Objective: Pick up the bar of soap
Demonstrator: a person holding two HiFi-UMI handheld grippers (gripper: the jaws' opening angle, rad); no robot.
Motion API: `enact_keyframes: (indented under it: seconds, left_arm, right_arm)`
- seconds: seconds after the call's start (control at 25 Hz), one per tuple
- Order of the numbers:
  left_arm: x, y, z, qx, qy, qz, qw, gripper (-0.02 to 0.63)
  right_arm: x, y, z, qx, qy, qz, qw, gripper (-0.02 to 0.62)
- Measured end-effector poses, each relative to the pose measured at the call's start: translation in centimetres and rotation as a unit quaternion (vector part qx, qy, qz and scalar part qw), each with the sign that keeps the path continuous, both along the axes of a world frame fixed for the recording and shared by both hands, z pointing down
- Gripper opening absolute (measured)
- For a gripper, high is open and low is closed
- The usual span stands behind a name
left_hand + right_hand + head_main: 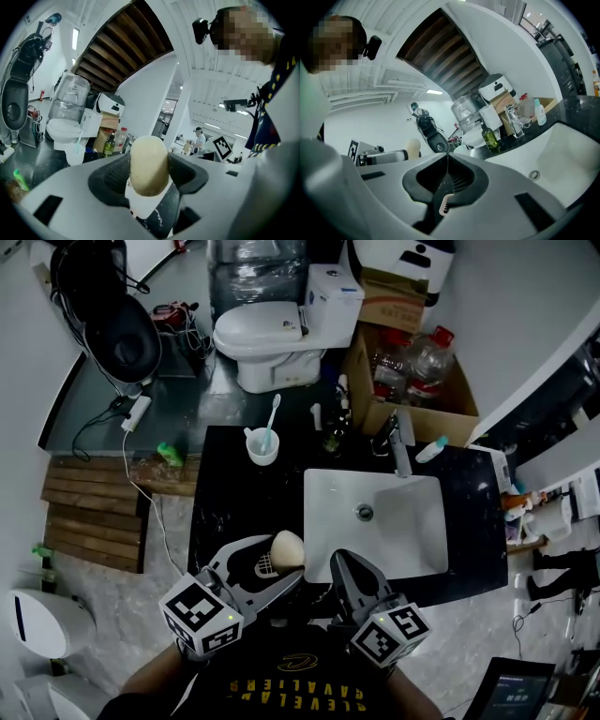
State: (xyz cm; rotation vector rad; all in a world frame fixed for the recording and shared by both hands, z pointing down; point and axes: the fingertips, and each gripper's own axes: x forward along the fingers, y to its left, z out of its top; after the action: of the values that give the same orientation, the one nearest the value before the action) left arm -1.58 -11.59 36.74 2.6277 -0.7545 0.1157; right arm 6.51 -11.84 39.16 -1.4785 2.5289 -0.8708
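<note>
Worktop point(225, 512): black, glossy, faintly speckled, rectangular.

- White sink basin point(323, 531) is set into it, running from centre toward 4 o'clock. Drain point(365, 513) sits in the basin floor.
- Chrome faucet point(398, 442) stands at the basin's back edge, 1 o'clock.
- White cup point(262, 450) stands at 10 o'clock, with a toothbrush point(273, 418) leaning in it.
- Dark green bottle point(333, 439) is upright at 12 o'clock by the back edge, with a small white tube point(316, 414) just beside it.
- Pale blue-capped bottle point(431, 449) lies on its side at 2 o'clock, near the faucet.
</note>
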Motion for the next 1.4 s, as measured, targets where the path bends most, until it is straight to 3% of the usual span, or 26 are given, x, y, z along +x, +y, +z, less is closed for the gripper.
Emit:
enact_keyframes:
  seconds: [0.32, 1.4]
  left_arm:
    - [-0.6, -0.4, -1.1, -0.015, 0.035, -0.012, 0.9992, 0.267]
    - [-1.8, -1.2, -2.8, -0.02, 0.073, -0.024, 0.9968, 0.267]
  right_arm:
    - [-0.1, -0.2, 0.0, 0.006, 0.009, 0.0, 1.0, 0.018]
    - [-1.9, 0.0, -2.3, 0.07, 0.02, -0.015, 0.997, 0.017]
